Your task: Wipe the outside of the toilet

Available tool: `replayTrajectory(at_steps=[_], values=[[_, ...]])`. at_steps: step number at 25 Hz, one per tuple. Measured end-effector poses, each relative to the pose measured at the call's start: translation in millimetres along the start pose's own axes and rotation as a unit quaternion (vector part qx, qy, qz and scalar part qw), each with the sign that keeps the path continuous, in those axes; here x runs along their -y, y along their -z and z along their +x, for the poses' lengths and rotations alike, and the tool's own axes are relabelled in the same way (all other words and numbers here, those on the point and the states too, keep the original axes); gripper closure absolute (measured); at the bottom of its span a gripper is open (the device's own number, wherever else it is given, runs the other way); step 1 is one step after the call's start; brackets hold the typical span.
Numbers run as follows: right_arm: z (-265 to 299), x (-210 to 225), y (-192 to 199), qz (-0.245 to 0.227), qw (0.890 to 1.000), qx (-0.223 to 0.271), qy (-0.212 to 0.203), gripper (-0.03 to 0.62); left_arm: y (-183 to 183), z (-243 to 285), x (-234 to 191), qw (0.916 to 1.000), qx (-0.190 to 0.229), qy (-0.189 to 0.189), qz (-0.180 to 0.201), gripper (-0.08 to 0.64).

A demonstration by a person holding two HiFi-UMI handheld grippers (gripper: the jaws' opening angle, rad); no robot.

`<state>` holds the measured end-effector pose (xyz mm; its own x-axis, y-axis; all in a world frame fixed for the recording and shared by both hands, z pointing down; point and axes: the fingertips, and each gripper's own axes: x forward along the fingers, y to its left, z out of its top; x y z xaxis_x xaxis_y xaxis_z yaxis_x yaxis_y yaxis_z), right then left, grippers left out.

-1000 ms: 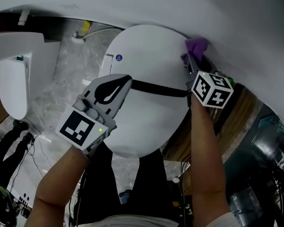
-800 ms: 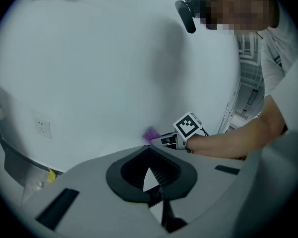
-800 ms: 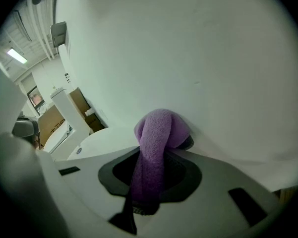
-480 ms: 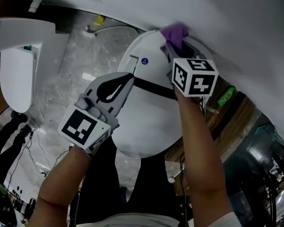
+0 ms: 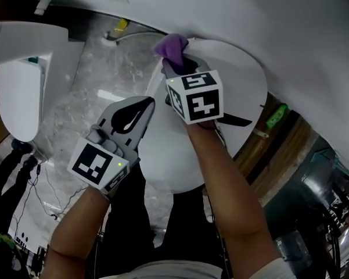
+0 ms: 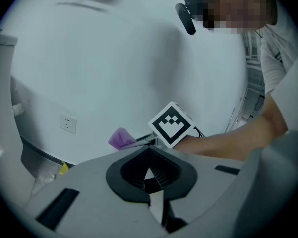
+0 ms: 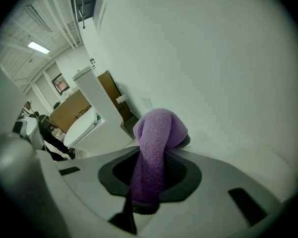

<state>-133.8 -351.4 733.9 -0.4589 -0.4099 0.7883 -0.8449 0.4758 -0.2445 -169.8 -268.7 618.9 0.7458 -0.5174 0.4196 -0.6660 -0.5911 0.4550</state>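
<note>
- The toilet (image 5: 244,80) fills the middle of the head view with its lid down; the lid's long axis runs from about 1 o'clock to 7 o'clock, with the far end tucked under the white wall (image 5: 290,22).
- A purple cloth (image 5: 173,46) sits at the lid's 11 o'clock edge, where the lid nears the wall; whether it presses on the surface cannot be told from here.
- The right tongs (image 5: 175,68) are clamped on the cloth; in the right gripper view the cloth fills the gap between the jaws and its folded end bulges out past the tips.
- From those tongs, most of the unwiped lid lies toward 5 o'clock, along the long axis; the lid's outer rim curves off toward 3 o'clock; in my judgement the next stroke turns on that, a pull back down the axis or a sweep round the rim.
- The right hand is the nearer one, already over the toilet.
- The left tongs (image 5: 140,106) hang at the lid's 9 o'clock side with the jaws drawn together on nothing; their tips point toward 1 o'clock.
- Outward at 9 o'clock lie the marbled floor (image 5: 87,97) and a second toilet (image 5: 17,92), well apart from the work.
</note>
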Motion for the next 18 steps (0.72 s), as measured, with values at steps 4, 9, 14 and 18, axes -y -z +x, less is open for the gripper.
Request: replayTrajectory(at_steps=[4,9,14,18], values=[[-8.8,19.6,-5.6,0.010,1.000,0.007,0.007,0.502,2.9,7.3,4.5,1.0000,-0.001,0.006,-0.002,0.555],[-30.8,68.5,-3.9,0.044,0.998,0.022,0.029,0.502,12.6,20.0,19.6,0.9998,-0.013,0.011,-0.004,0.555],[-64.4,128.6,12.1,0.088,0.994,0.033,0.049,0.502,16.6,40.2,37.7,0.9997,-0.022,0.014,0.000,0.555],[-93.1,165.8,36.1,0.113,0.990,0.039,0.070,0.502,12.3,61.8,56.8,0.9994,-0.025,0.022,0.011,0.555]])
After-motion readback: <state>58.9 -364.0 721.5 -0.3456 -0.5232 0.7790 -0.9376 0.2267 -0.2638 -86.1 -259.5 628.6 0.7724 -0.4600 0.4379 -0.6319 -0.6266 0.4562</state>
